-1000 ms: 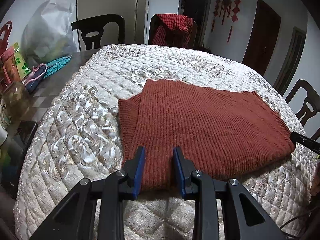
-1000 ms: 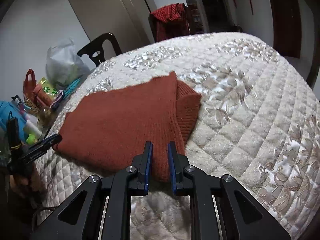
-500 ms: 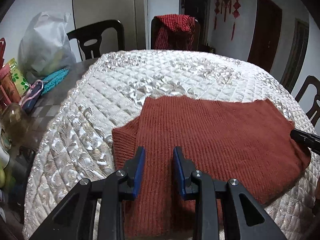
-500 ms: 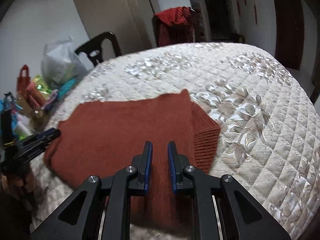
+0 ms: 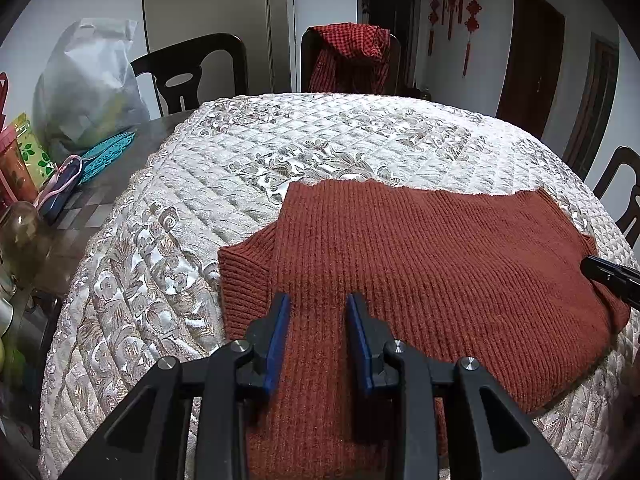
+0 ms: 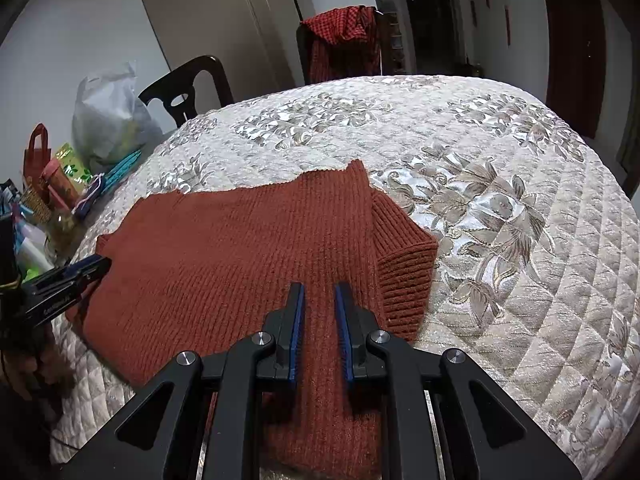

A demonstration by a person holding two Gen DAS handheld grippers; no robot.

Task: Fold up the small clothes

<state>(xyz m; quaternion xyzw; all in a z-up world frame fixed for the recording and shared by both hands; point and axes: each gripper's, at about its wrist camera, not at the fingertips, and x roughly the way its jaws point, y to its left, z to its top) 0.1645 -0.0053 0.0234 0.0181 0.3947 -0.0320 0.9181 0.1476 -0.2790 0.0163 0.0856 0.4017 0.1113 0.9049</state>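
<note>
A rust-red ribbed sweater [image 5: 440, 272] [image 6: 240, 260] lies flat and folded on the quilted cream table cover [image 5: 160, 280]. A ribbed cuff sticks out at its left end [image 5: 244, 276] and another at its right end [image 6: 404, 272]. My left gripper [image 5: 318, 298] is over the sweater's near left part. My right gripper [image 6: 319, 286] is over the near right part. Both sets of jaws stand a narrow gap apart. Smooth fabric shows through each gap, with no pinch or pucker. The near hem is hidden under the gripper bodies. Each gripper's fingers [image 5: 604, 276] [image 6: 68, 280] also show at the other view's edge.
Dark chairs ring the table: one at the back left [image 5: 192, 68], one draped with a red checked cloth [image 5: 352, 52], one at the right [image 5: 624, 192]. A white plastic bag [image 5: 88, 88], a teal item [image 5: 104, 156] and packets crowd the bare table part on the left.
Both grippers moved forward over the sweater. Its near hem, which lay at the finger bases, is now under the gripper bodies. The sweater's far edge stays put on the quilt.
</note>
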